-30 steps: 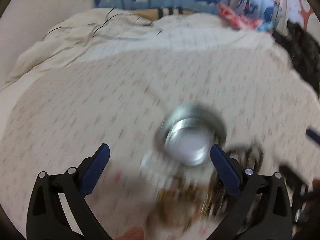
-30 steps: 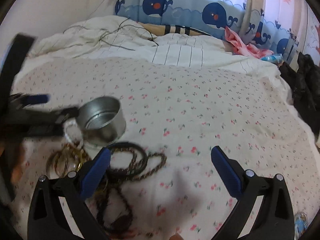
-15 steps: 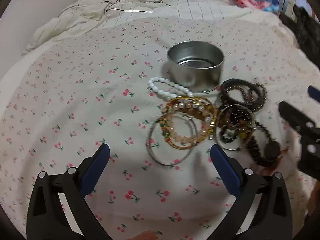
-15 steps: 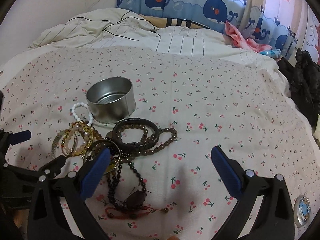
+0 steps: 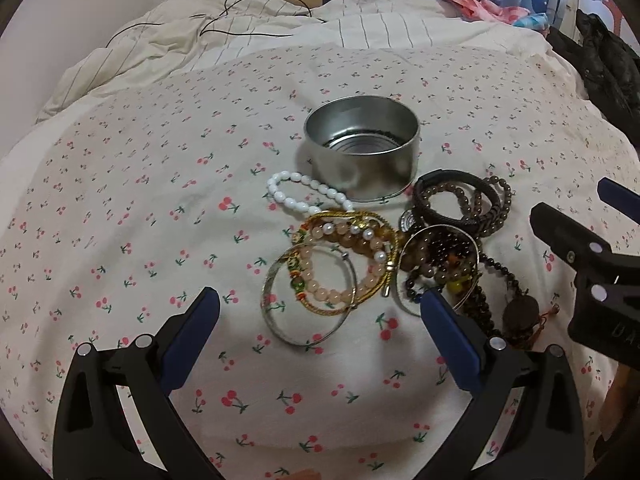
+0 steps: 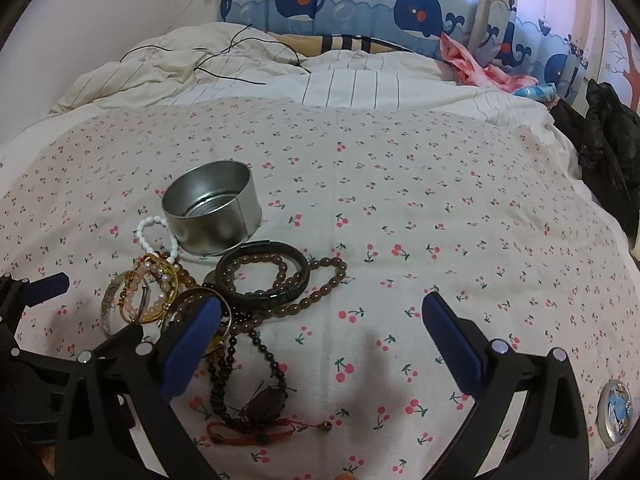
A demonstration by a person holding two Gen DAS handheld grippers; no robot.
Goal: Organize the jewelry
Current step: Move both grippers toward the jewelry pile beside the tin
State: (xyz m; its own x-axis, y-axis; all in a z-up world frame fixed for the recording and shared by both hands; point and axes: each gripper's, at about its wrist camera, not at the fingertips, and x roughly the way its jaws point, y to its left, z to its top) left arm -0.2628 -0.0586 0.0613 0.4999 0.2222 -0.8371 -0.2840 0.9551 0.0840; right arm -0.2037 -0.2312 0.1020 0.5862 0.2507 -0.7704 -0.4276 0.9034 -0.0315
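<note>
The cherry-print bedspread point(image 5: 120, 208) is viewed closely from above by both wrist cameras, facing the whale-print curtain point(image 6: 360, 8); the round silver tin point(image 5: 362, 148) and tangled bracelets are shared.

Almost nothing here can be read. On the black body of my right gripper point(image 5: 608, 280), seen at the edge of the left camera's view, there are faint raised letters that look like "DA", but the rest is cut off and I cannot make out the word. The round lid point(image 6: 614, 412) on the sheet bears a picture; any lettering there is too small to tell.
</note>
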